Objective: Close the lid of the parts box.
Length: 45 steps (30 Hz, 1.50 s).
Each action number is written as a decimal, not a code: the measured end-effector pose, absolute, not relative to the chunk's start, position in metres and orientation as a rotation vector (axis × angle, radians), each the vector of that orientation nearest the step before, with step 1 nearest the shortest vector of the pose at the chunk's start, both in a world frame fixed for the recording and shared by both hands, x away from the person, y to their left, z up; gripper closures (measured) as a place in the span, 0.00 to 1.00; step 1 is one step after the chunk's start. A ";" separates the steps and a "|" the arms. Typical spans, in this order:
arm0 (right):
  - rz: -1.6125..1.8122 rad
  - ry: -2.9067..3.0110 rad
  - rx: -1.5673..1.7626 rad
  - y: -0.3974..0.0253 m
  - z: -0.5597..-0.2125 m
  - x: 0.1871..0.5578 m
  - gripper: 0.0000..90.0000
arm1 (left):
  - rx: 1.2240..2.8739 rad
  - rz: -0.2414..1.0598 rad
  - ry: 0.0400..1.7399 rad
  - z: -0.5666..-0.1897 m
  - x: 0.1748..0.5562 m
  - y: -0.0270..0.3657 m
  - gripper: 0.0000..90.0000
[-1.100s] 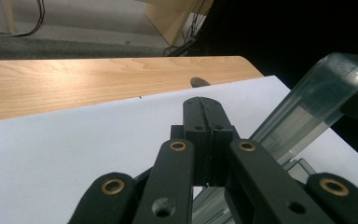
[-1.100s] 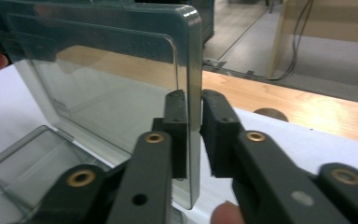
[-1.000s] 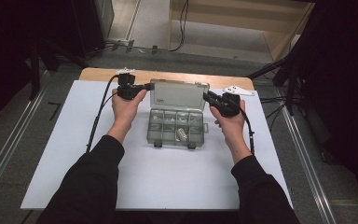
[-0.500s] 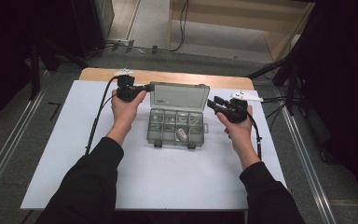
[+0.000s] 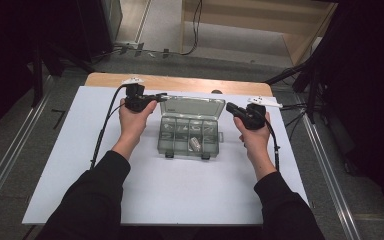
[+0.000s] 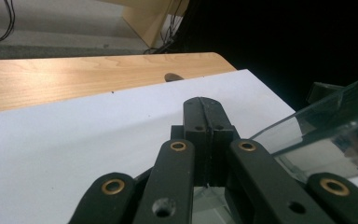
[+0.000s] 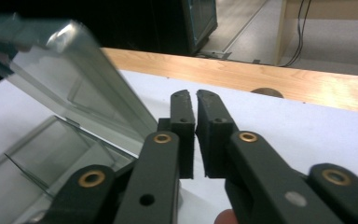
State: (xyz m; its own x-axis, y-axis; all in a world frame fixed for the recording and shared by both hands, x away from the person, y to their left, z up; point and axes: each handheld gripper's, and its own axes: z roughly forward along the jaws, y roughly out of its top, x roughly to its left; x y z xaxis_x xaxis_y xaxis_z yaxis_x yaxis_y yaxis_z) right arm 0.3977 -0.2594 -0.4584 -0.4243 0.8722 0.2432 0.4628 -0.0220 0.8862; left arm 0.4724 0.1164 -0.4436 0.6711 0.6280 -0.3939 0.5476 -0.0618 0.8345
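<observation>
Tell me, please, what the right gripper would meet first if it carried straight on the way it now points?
Probably the raised lid of the clear box: the right gripper points left at its right edge, with only a short gap. Depth is hard to judge.

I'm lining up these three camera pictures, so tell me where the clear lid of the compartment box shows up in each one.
High view: the lid stands open at the box's far edge, centre of the picture, between the hands.
Left gripper view: the lid slants in at the right edge, beside the shut tongs.
Right gripper view: the lid tilts across the upper left, above the compartments.
Shared landmark: the wooden table edge beyond the white sheet.
</observation>
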 end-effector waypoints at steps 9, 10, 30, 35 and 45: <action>1.492 1.879 1.396 -0.252 -0.450 0.395 0.97 | 1.718 0.075 0.931 -0.443 0.462 0.118 0.99; 1.480 1.880 1.393 -0.250 -0.449 0.394 0.97 | 1.724 0.072 0.925 -0.443 0.460 0.118 0.99; 1.474 1.901 1.297 -0.239 -0.450 0.362 0.97 | 1.716 0.084 0.860 -0.445 0.419 0.127 0.99; 1.480 1.907 1.282 -0.237 -0.455 0.348 0.97 | 1.723 0.118 0.844 -0.446 0.402 0.130 0.99; 1.433 1.930 1.246 -0.229 -0.468 0.320 0.97 | 1.760 0.178 0.809 -0.451 0.368 0.129 0.99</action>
